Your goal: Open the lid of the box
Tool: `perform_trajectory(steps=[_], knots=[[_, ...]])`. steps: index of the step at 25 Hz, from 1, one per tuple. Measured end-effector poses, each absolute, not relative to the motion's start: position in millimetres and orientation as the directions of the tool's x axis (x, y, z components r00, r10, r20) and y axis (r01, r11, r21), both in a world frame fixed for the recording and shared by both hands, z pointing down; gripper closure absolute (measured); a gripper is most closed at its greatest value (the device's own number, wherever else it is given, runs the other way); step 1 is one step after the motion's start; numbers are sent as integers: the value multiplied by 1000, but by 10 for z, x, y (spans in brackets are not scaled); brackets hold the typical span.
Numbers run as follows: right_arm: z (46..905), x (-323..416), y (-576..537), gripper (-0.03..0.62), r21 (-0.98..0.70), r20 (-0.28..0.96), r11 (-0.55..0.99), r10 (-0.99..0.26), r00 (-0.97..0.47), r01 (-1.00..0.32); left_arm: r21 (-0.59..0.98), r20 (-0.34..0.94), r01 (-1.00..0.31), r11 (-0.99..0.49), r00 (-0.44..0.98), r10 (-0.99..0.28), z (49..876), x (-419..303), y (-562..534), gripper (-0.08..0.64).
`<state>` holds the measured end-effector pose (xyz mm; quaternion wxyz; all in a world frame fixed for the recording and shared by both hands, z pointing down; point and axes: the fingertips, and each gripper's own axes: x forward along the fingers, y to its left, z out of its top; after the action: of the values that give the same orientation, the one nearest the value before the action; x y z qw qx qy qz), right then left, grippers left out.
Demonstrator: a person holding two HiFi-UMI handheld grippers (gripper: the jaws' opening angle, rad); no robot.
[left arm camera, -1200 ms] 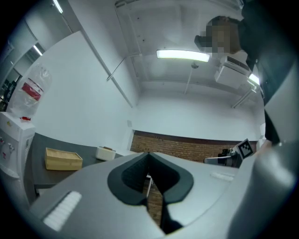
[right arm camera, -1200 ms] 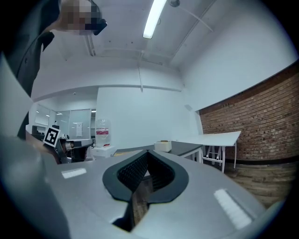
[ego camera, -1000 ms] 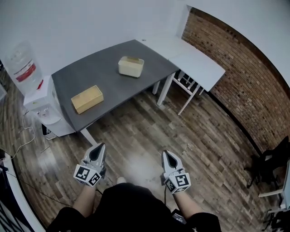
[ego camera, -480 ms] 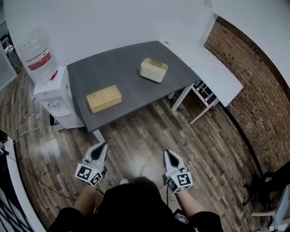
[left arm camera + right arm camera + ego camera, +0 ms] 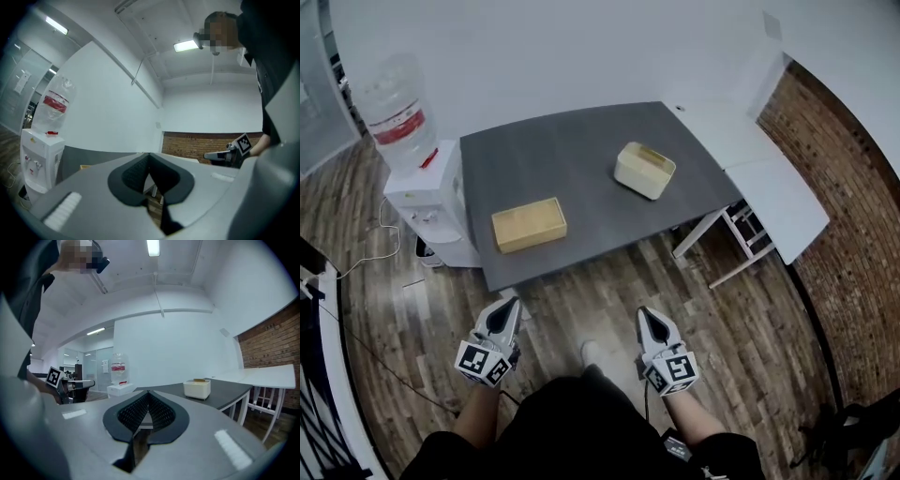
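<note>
Wooden box (image 5: 529,224): flat, pale, rectangular, lid down. It lies near the front edge of the grey worktop (image 5: 581,141), toward its left end.

Cream box (image 5: 644,170): rounded corners, with a tan piece set into its top. It stands on the same worktop to the right of the wooden box and well apart from it (the right gripper view shows it near the worktop's end (image 5: 197,388)).

Left hand-held gripper (image 5: 508,306): held low over the wooden floor (image 5: 581,300), in front of the worktop and well short of it, pointing level toward it. Its jaws are closed tip to tip with nothing between them (image 5: 149,156).

Right hand-held gripper (image 5: 644,316): held beside the left one, also over the floor and apart from both boxes. Its jaws are pressed together and empty (image 5: 148,394).

Water dispenser (image 5: 427,202): white, with a clear bottle (image 5: 394,112) upside down on top. It stands against the worktop's left end.

White table (image 5: 773,187): adjoins the worktop's right end, in front of a brick wall (image 5: 844,216).

Person: dark clothing at the lower edge of the head view, bare forearms behind the marker cubes.
</note>
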<state>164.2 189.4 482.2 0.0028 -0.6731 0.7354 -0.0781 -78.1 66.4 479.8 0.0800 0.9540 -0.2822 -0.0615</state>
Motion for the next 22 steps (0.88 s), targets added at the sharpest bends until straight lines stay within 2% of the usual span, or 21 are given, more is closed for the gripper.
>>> perform_trajectory(steps=[12, 22], knots=[[4739, 2261, 662, 589, -128, 69, 242, -965, -252, -962, 119, -70, -687, -716, 714, -697, 4687, -467, -204, 560], [4805, 2369, 77, 589, -168, 78, 348, -928, -364, -922, 152, -37, -800, -580, 582, -813, 4724, -547, -444, 560]])
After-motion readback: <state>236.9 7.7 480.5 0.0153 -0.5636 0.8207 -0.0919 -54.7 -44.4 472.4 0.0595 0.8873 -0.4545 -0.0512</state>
